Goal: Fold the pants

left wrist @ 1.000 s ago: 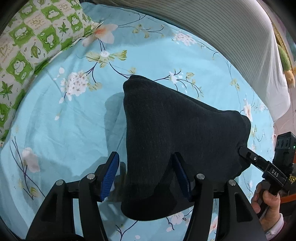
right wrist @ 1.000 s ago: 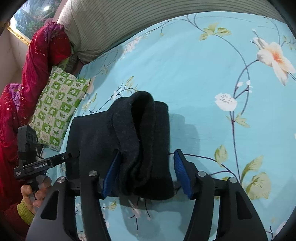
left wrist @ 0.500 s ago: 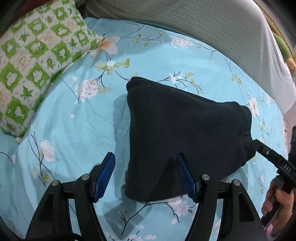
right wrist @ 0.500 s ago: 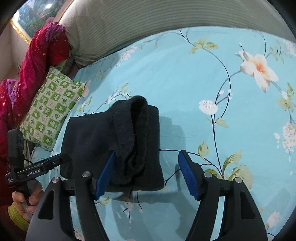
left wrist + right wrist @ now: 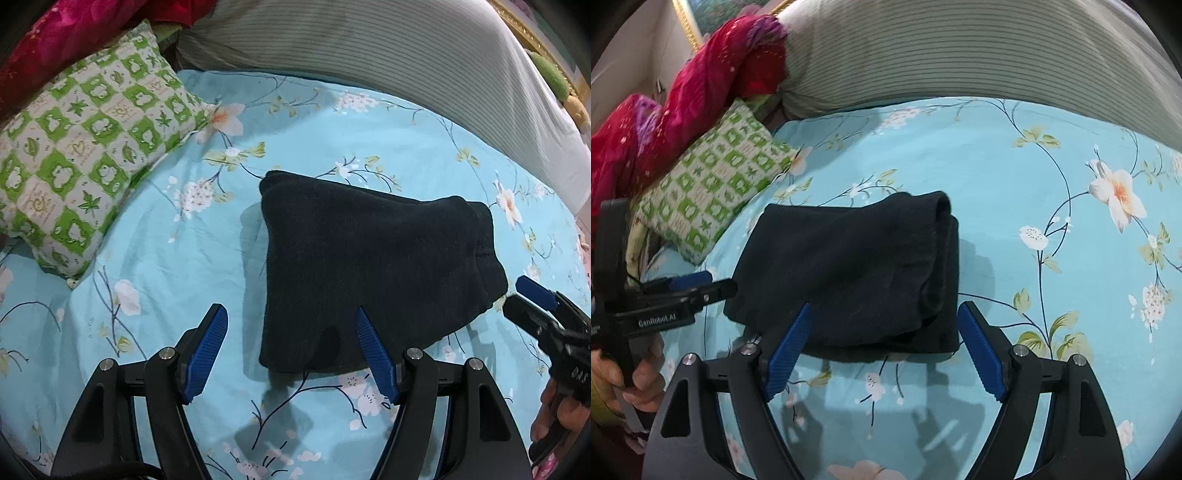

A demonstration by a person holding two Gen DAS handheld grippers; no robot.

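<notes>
On floral bed sheet, folded black pants lie as compact bundle. Left gripper and right gripper fingers spread apart, holding nothing. Fabric soft, thick, probably light; grasp at layered edge.

only two bits of readable text: white "GenRobot.AI" lettering on the side of the black handheld left gripper in the right wrist view, and "DAS" on the black body of the right gripper in the left wrist view
</notes>
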